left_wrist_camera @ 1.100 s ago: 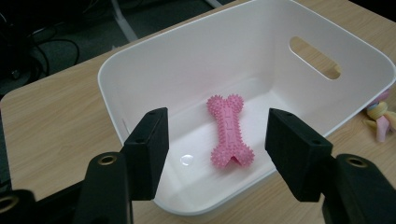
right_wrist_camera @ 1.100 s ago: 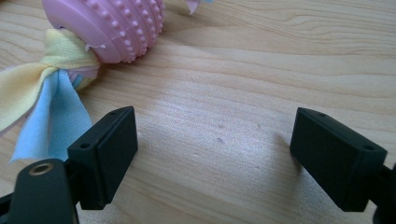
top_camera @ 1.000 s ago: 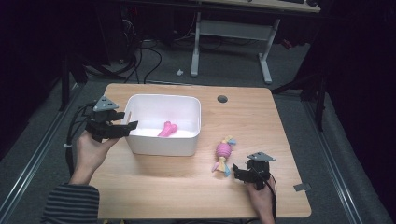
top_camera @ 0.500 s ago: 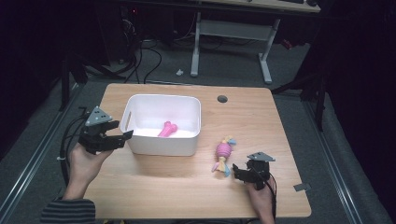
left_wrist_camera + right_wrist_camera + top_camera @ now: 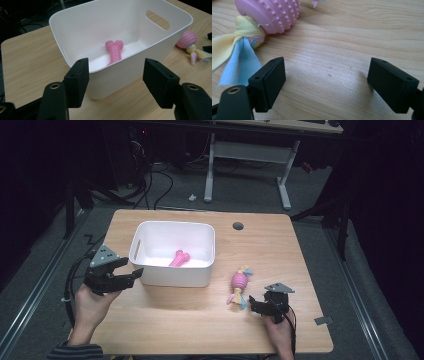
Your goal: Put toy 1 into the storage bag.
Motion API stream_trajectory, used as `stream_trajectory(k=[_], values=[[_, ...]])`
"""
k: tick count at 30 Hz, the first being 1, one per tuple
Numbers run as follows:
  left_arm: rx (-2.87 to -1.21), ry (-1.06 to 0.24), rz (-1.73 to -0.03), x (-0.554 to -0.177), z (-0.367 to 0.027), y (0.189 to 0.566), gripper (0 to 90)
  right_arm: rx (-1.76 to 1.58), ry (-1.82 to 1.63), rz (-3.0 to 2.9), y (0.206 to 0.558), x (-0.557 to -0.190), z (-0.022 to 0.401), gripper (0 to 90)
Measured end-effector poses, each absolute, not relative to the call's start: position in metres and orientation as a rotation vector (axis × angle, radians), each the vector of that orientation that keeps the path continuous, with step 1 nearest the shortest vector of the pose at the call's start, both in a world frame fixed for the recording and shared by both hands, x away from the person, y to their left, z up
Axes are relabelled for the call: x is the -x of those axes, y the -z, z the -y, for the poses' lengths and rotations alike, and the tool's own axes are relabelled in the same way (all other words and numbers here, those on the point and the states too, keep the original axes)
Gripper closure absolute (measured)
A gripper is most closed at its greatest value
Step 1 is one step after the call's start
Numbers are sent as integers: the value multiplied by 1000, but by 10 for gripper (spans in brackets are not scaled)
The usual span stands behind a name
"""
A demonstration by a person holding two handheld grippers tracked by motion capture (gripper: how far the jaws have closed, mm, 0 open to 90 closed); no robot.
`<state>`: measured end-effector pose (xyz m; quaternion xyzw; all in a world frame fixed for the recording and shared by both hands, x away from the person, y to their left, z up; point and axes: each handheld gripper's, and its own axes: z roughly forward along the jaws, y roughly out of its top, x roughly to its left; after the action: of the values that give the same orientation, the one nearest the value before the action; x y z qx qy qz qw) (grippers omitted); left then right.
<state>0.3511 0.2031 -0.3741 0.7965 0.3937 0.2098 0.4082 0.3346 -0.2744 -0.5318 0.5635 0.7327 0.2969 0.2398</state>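
Observation:
A white plastic bin (image 5: 172,276) stands on the wooden table, with a pink spiky bone toy (image 5: 179,258) lying inside. My left gripper (image 5: 131,270) is open at the bin's near-left corner, and its jaws have just been opening with nothing between them. In the left gripper view the jaws (image 5: 116,85) frame the bin wall (image 5: 75,32) and the bone toy (image 5: 113,51). A pink nubbed ball with cloth ribbons (image 5: 239,282) lies to the right of the bin. My right gripper (image 5: 253,306) rests open just short of the ribbons (image 5: 239,60), with bare wood between its jaws (image 5: 327,85).
A round cable hole (image 5: 238,226) sits at the table's far side. Cables trail on the floor (image 5: 75,270) left of the table. A metal desk frame (image 5: 282,180) stands beyond the far edge. The ball toy (image 5: 186,40) lies past the bin's right end.
My left gripper has drawn back from the bin's left wall toward the near edge and sunk a little, with its jaws wider. The right gripper and both toys have stayed put.

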Motion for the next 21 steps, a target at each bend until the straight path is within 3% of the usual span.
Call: stream_trajectory(k=[21], values=[[-2015,-475,-1002,-341,-196,400,378,-1543,-812,-2006,532,-335,274,152]])
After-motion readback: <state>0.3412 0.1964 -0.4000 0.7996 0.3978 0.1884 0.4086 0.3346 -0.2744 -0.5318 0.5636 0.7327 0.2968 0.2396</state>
